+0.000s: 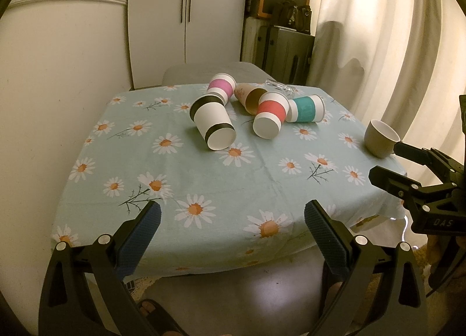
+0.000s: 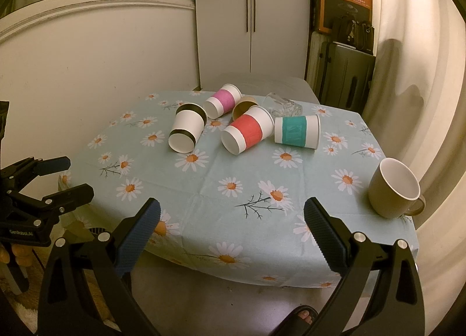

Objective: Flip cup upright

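Observation:
Several paper cups lie on their sides at the far middle of the table: a black-banded cup (image 1: 212, 123) (image 2: 188, 127), a red-banded cup (image 1: 271, 119) (image 2: 247, 130), a teal-banded cup (image 1: 305, 109) (image 2: 297, 132), a pink-banded cup (image 1: 221, 85) (image 2: 222, 100) and a brown cup (image 1: 250, 98) (image 2: 244, 106). A beige mug (image 1: 380, 138) (image 2: 393, 189) stands upright at the right edge. My left gripper (image 1: 233, 218) (image 2: 62, 177) is open and empty over the near edge. My right gripper (image 2: 232, 216) (image 1: 387, 161) is open and empty, close to the mug.
The table wears a light-blue daisy cloth (image 1: 204, 178) (image 2: 221, 167). A clear glass (image 2: 284, 103) (image 1: 279, 87) lies on its side behind the cups. A chair back (image 1: 204, 74), a white cabinet (image 2: 250, 15), boxes and a curtain (image 1: 378, 30) stand beyond. Sandalled feet show below.

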Demonstrator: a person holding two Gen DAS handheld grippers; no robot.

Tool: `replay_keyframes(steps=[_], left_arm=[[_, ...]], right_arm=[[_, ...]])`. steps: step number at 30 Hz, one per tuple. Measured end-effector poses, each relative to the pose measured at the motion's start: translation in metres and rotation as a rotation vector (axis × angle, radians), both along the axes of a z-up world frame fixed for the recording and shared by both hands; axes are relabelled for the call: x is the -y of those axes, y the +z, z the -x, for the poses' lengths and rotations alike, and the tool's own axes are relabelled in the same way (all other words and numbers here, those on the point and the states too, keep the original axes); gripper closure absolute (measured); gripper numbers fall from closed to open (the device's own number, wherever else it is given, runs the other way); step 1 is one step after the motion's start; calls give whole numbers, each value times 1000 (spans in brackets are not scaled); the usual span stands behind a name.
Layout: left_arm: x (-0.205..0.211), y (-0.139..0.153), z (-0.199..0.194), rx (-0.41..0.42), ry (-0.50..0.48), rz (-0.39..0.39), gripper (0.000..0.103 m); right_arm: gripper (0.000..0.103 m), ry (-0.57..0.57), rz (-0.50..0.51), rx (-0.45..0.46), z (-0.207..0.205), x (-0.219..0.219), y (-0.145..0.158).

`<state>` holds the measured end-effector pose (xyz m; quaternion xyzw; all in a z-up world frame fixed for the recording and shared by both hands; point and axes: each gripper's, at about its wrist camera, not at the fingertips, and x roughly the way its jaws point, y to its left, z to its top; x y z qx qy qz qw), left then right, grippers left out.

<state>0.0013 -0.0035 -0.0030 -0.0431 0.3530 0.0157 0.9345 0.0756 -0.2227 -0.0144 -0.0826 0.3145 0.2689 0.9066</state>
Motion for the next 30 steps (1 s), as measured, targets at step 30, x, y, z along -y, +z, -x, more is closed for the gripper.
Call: replay_keyframes(steps=[30], left_arm=[[-1,-3,1,2,4,0,7]], right_arm=[[5,3,0,-11,-3,2,-4]])
